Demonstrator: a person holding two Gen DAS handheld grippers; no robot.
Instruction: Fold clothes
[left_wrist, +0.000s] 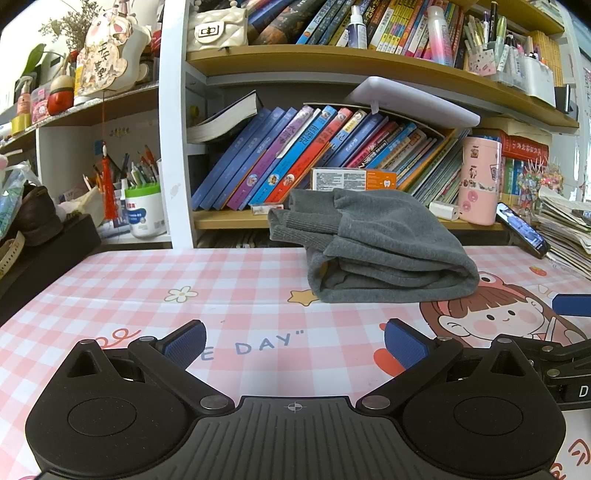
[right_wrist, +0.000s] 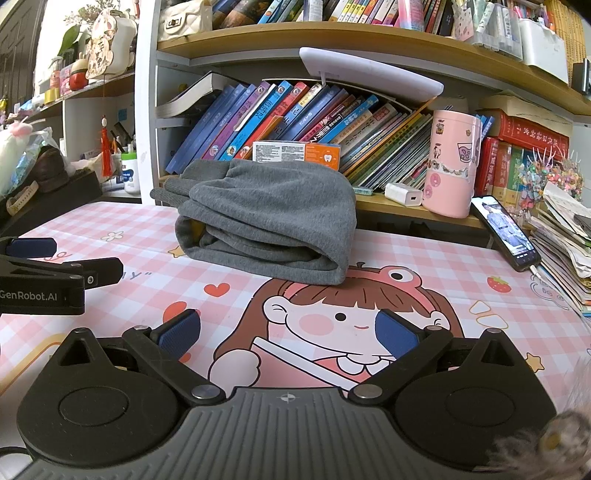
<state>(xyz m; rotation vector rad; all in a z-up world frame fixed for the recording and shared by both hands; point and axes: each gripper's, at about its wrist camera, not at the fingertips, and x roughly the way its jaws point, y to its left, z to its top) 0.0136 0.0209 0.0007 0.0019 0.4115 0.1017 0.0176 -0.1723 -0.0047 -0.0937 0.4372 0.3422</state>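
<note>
A grey garment (left_wrist: 376, 247) lies folded into a thick bundle on the pink checked table mat (left_wrist: 147, 288), its ribbed cuffs sticking out to the left. It also shows in the right wrist view (right_wrist: 273, 218). My left gripper (left_wrist: 293, 341) is open and empty, low over the mat, well short of the garment. My right gripper (right_wrist: 288, 332) is open and empty, over the cartoon girl print, in front of the garment. The left gripper shows at the left edge of the right wrist view (right_wrist: 33, 247).
A bookshelf (left_wrist: 332, 59) full of leaning books stands right behind the table. A pink canister (right_wrist: 452, 162), a white charger (right_wrist: 404, 194) and a propped phone (right_wrist: 504, 229) sit at the right. Stacked papers (right_wrist: 565, 236) lie far right. A black box with shoes (left_wrist: 40, 240) is at left.
</note>
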